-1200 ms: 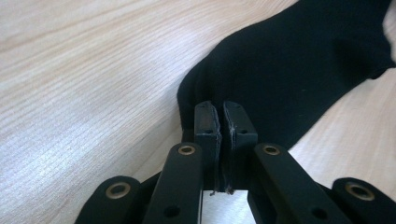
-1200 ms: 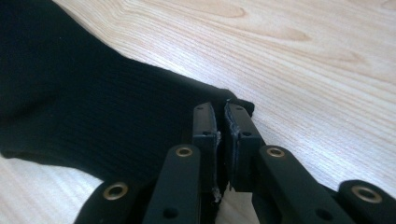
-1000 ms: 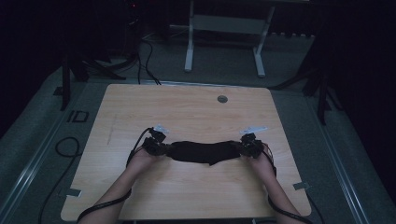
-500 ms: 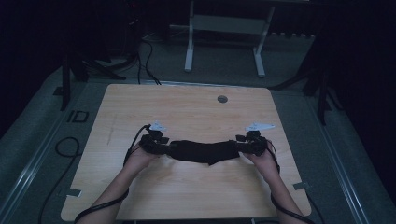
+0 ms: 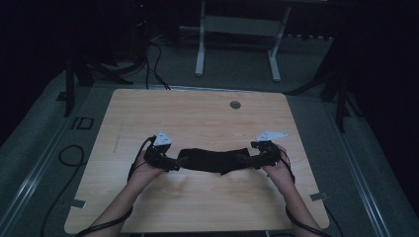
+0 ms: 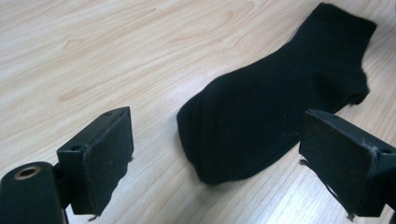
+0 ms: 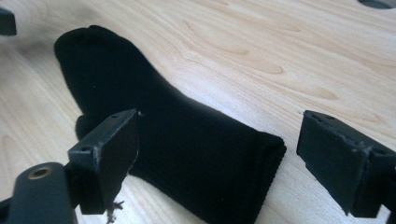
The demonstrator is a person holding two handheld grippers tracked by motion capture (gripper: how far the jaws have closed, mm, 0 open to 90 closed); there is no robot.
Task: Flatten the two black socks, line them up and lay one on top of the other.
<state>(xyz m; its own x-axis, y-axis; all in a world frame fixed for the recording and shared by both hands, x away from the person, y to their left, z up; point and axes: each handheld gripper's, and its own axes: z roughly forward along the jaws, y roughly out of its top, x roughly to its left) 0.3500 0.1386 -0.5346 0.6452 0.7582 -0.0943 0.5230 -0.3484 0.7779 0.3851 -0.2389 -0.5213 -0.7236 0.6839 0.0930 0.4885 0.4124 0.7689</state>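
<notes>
The left gripper (image 6: pixel 215 158) has its fingers (image 6: pixel 105 158) spread wide and released; they have just been opening, and the toe end of the black sock (image 6: pixel 275 102) lies flat between them without touching either pad. From that gap the sock runs away from the fingers toward its far cuff.

The right gripper (image 7: pixel 217 158) is likewise let go, its fingers (image 7: pixel 109 158) having just been opening. The sock's (image 7: pixel 187 140) cuff end lies between them, close beside one finger and clear of the other, with the foot stretching off beyond.

In the high view the left gripper (image 5: pixel 174 162) and right gripper (image 5: pixel 247 159) face each other across the sock (image 5: pixel 212 160), which lies stretched out on the wooden surface (image 5: pixel 197 118), one end at each pair of fingers. A hand (image 5: pixel 143 170) grasps each tool from the near edge. A small round grommet (image 5: pixel 235 104) sits well beyond the fingers toward the far edge.
</notes>
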